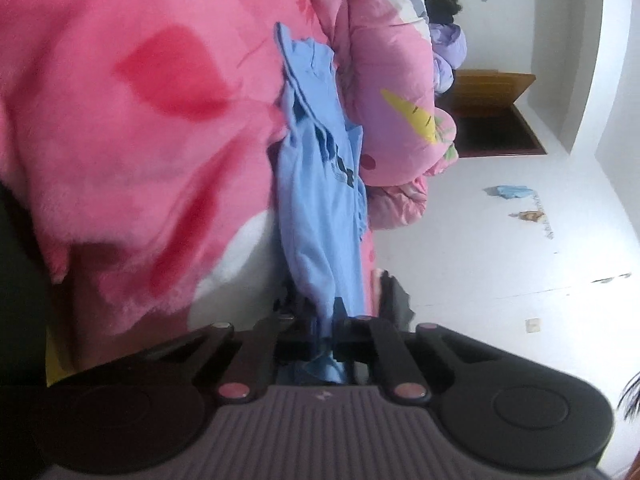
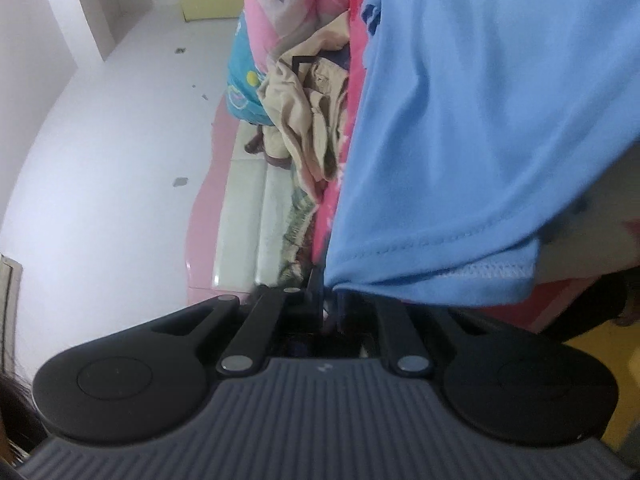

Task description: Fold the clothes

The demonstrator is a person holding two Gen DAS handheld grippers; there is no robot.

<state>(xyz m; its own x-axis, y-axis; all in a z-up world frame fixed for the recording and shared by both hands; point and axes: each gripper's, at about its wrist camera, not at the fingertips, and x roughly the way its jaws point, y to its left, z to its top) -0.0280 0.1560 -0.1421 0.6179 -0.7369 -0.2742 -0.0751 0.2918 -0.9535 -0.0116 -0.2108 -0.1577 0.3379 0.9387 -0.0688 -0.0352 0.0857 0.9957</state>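
Between both grippers: blue shirt, stretched over a pink blanket. Left gripper has its jaws clamped on a bunched end of the shirt; fabric runs forward from the fingers in a narrow, creased band. Right gripper has its jaws closed on the hem corner; the shirt fills the right half of that view.

Surroundings, left view: pink quilt with a yellow carrot print just beside the shirt, a lilac garment past it, brown door in a white wall. A dark object sits right of the left fingers, too blurred to identify.

Surroundings, right view: beige clothes pile near the shirt's edge, a turquoise printed item behind it, pink and white headboard, white wall. Yellow floor at lower right.

Materials: blanket is fluffy fleece, pink with red leaf shapes and white patches. Shirt is thin smooth knit; hem shows a double row of stitching, white overlock thread on the inside. Gripper bodies are ribbed grey plastic with black linkage arms.

Writing: dark blue print on the shirt, folded and blurred, not readable.
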